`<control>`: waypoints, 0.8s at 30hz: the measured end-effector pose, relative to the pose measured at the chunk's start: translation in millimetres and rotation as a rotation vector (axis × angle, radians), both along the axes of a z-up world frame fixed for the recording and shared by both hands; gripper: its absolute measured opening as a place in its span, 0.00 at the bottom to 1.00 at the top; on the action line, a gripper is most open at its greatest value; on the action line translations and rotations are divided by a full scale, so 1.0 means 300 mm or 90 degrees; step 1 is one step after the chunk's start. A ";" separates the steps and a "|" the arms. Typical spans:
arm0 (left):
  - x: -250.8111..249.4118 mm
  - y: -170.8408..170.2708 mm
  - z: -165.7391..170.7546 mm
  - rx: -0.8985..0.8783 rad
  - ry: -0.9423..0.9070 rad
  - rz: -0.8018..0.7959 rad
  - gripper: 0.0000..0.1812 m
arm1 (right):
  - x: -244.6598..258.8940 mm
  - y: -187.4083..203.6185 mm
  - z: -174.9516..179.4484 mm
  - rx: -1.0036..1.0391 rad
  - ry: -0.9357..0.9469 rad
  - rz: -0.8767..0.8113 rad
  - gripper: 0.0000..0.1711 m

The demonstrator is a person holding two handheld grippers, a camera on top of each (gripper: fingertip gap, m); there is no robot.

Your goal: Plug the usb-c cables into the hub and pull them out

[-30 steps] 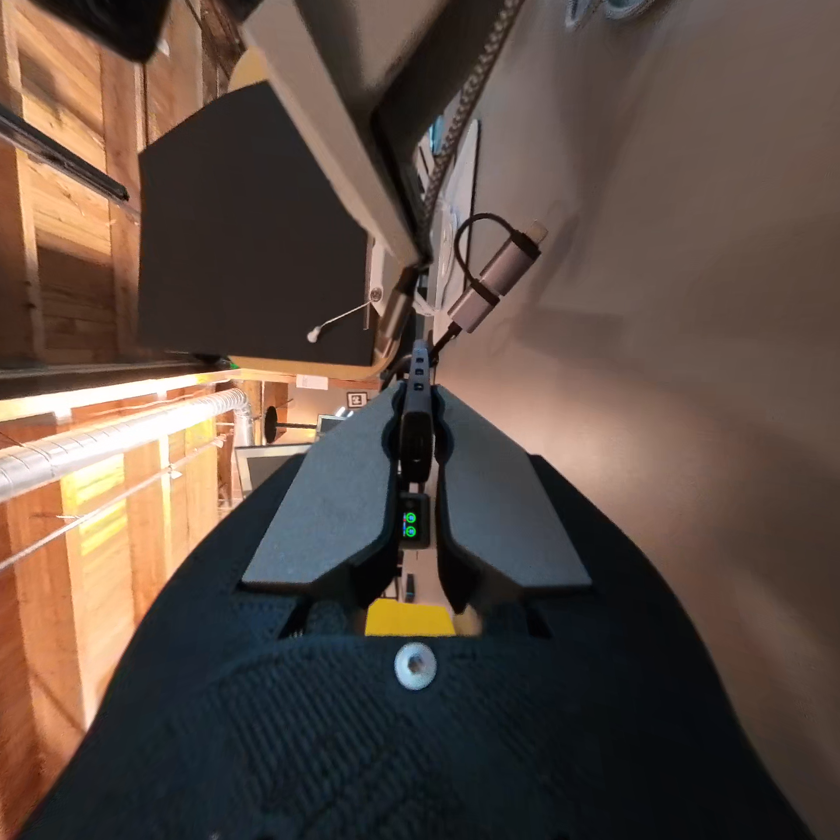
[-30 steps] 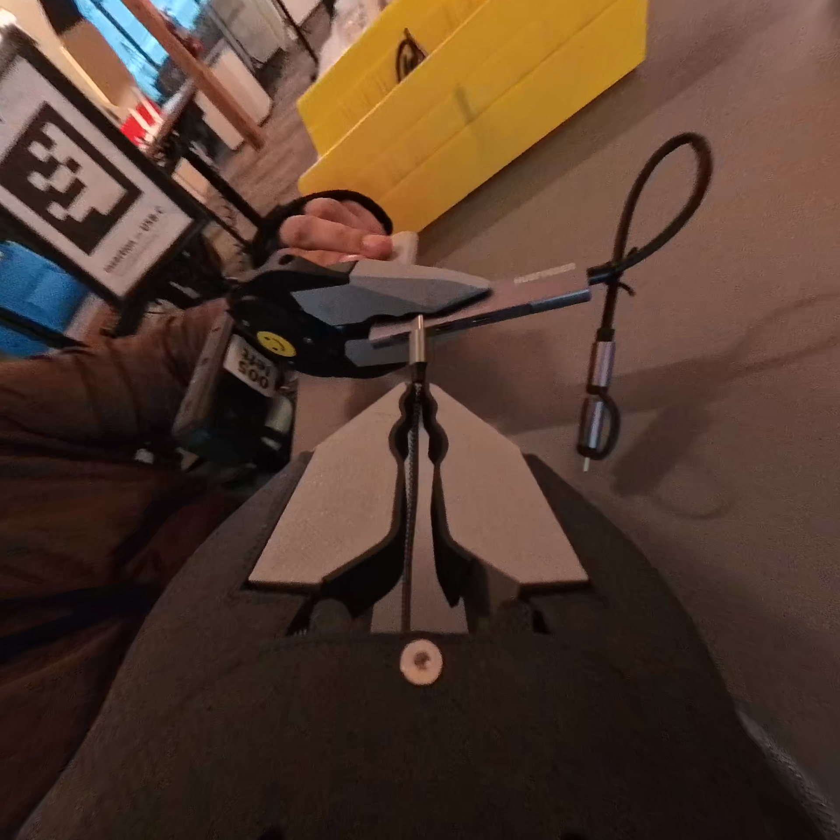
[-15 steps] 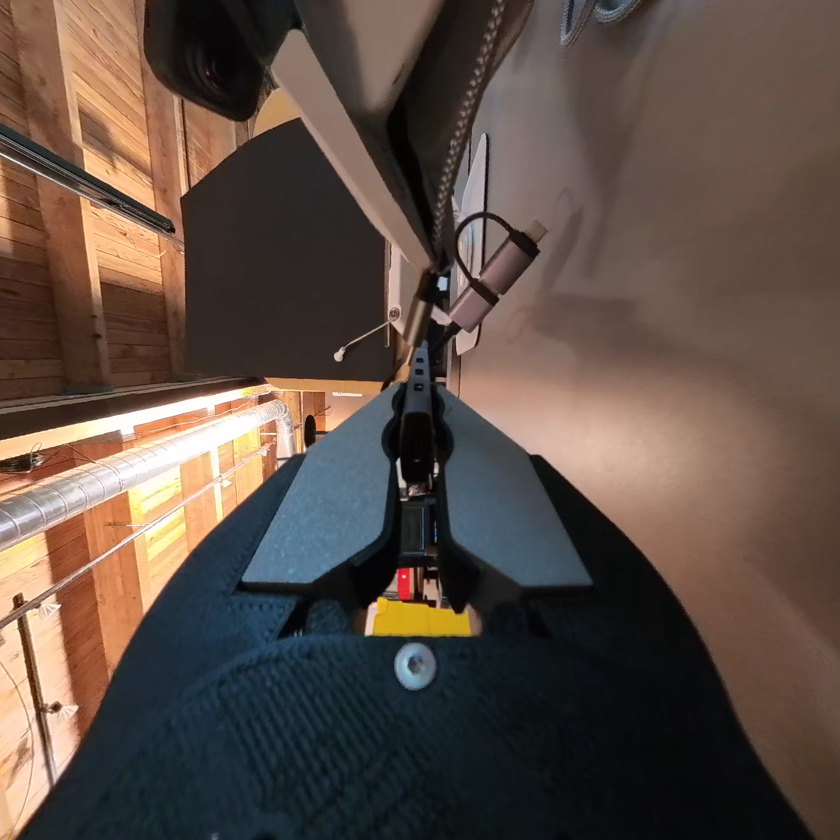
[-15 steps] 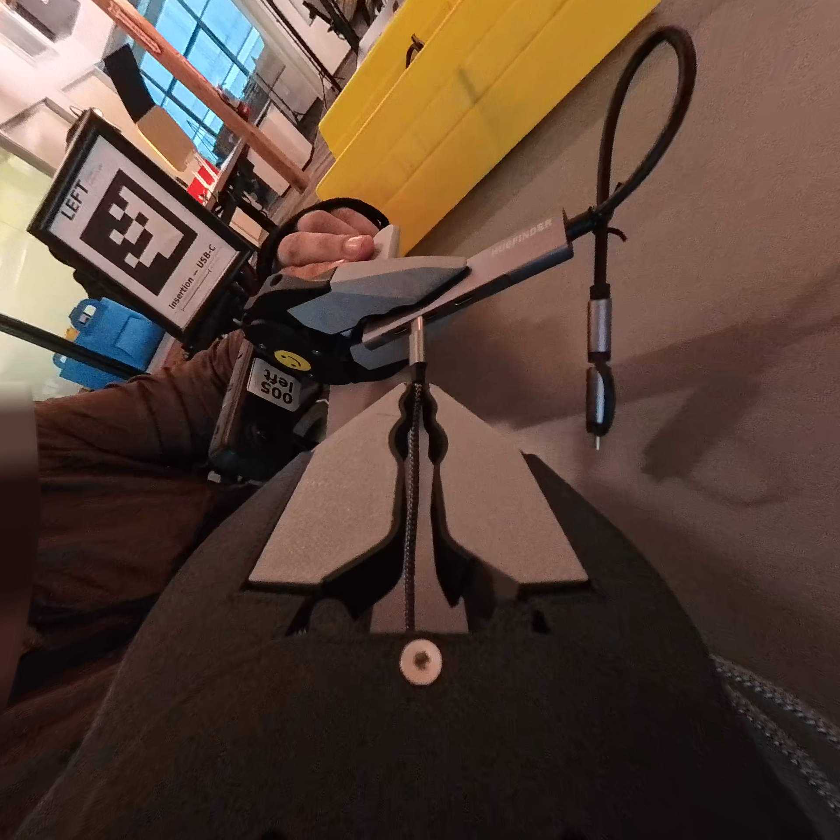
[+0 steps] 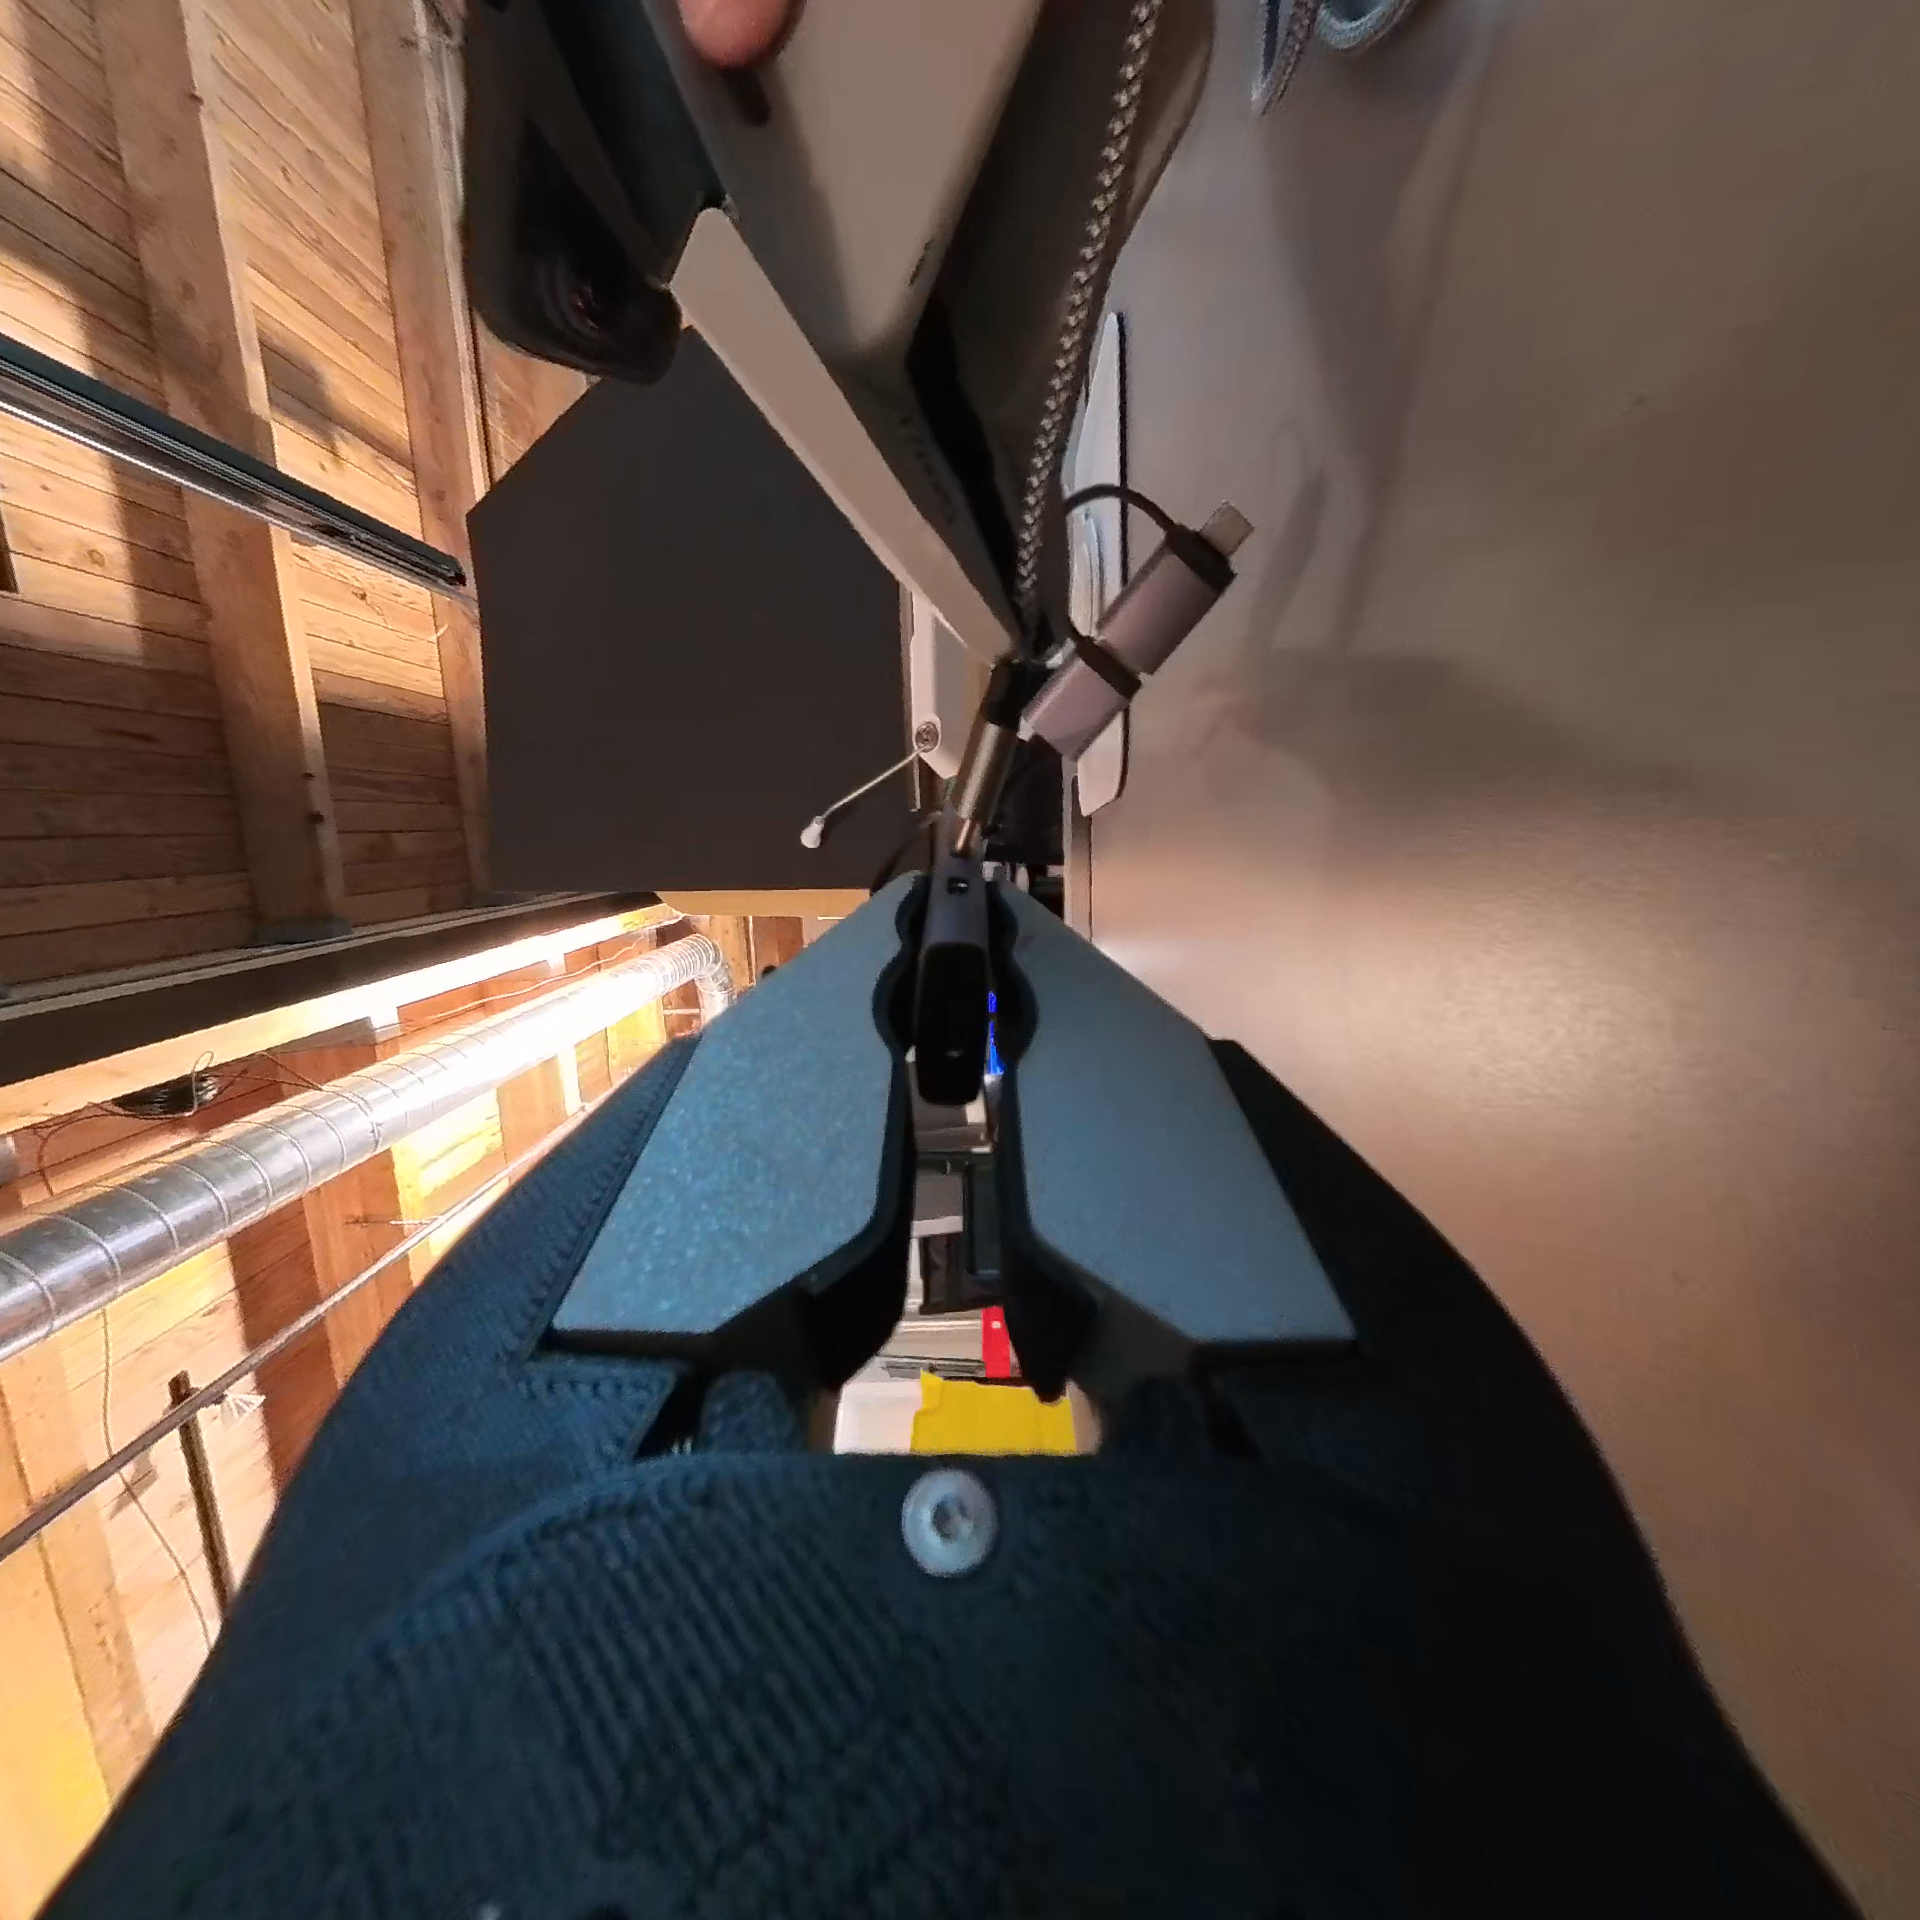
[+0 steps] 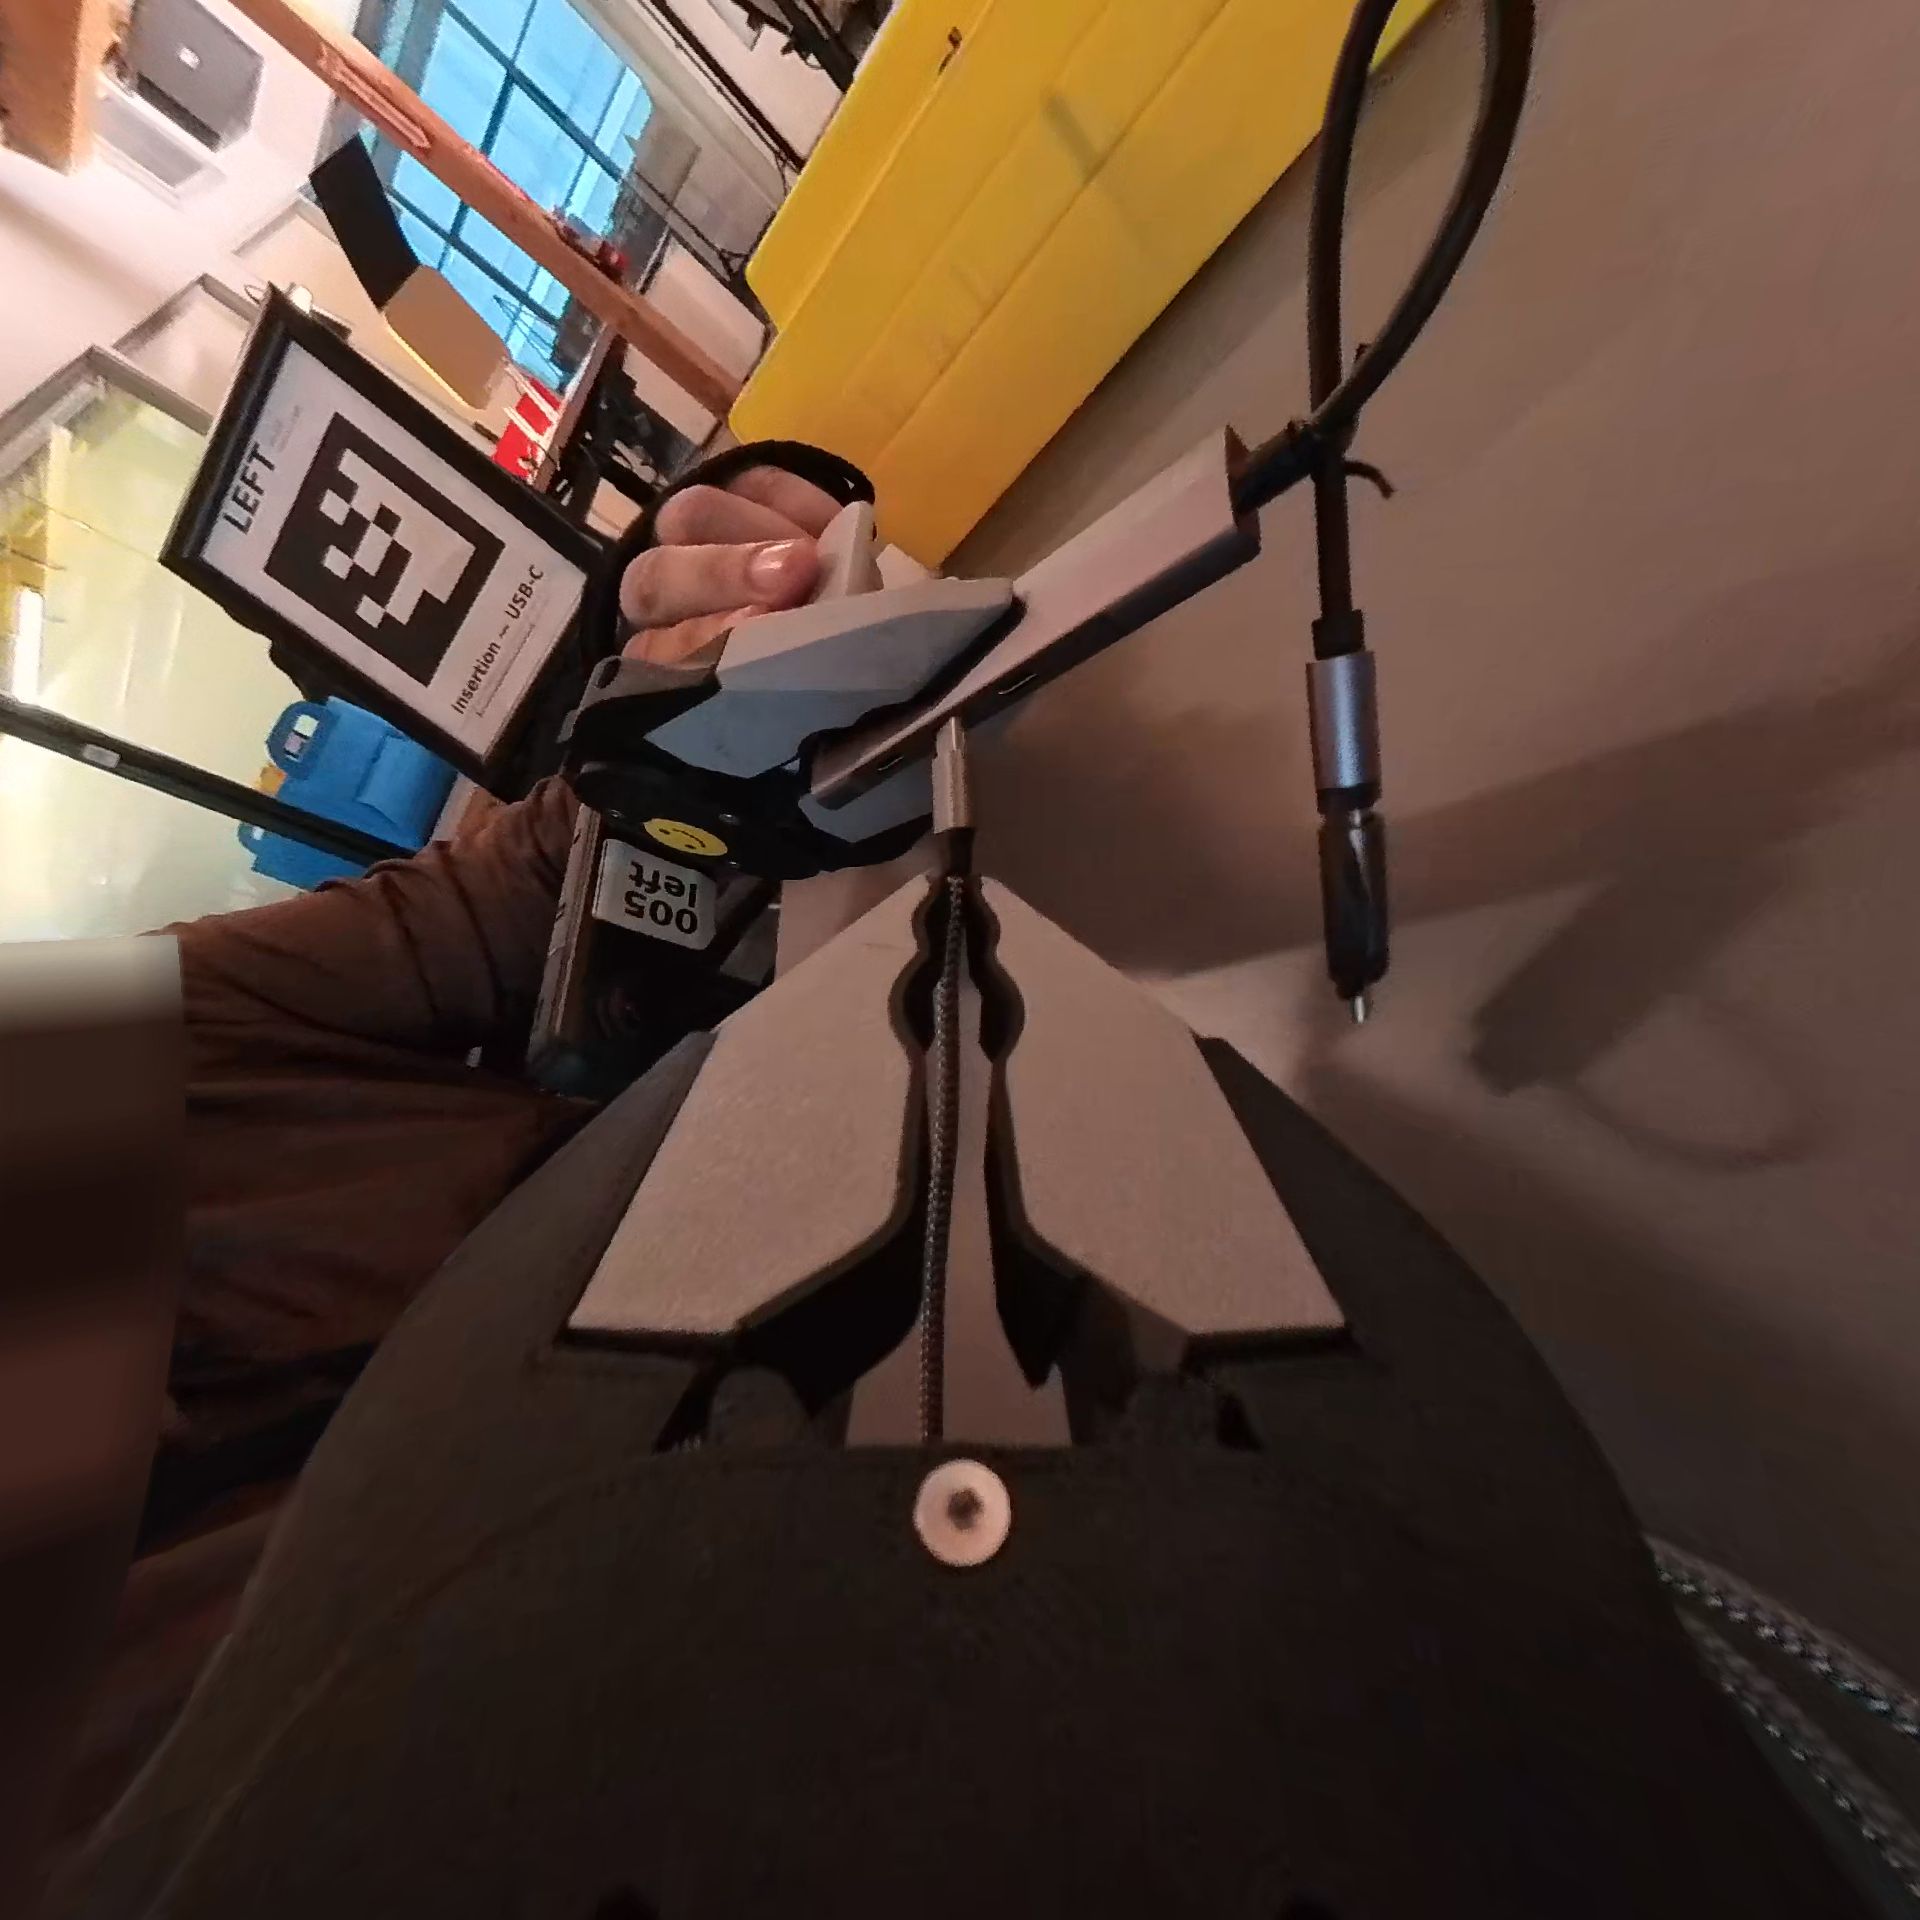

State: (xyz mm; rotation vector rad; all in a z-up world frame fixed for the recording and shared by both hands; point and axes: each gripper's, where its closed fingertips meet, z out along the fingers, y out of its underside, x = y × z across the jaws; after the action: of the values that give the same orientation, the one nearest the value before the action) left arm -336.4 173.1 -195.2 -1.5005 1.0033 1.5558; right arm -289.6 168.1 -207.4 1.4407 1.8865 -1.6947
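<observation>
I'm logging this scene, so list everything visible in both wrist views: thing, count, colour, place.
hub: one, grey, clamped in the left gripper above the table
braided cable: one, grey-black, runs between the right gripper's fingers; its metal plug meets the hub's edge
hub's own lead: one, black, loops off the hub's end, its connector hanging free
bin: one, yellow, at the table's far side
table: one, beige-grey
framed marker sign: one, black and white, behind the left gripper
blue item: one, below the sign; kind unclear
duct: one, silver, background of left wrist view
left gripper: shut on hub
right gripper: shut on braided cable
person's hand: one, on left gripper
sleeve: brown
</observation>
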 end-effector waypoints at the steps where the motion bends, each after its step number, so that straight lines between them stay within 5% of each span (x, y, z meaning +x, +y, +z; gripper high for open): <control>1: 0.003 0.000 -0.002 -0.002 0.002 -0.001 0.04 | 0.003 -0.001 -0.002 -0.002 -0.004 0.004 0.00; 24: 0.037 -0.010 -0.011 -0.018 0.051 -0.008 0.04 | 0.032 -0.024 -0.026 -0.052 -0.059 0.038 0.00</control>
State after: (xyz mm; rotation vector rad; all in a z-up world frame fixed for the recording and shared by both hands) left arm -325.5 170.0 -198.4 -1.4582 1.0816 1.6093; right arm -280.1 160.9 -215.1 1.3922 1.7727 -1.6288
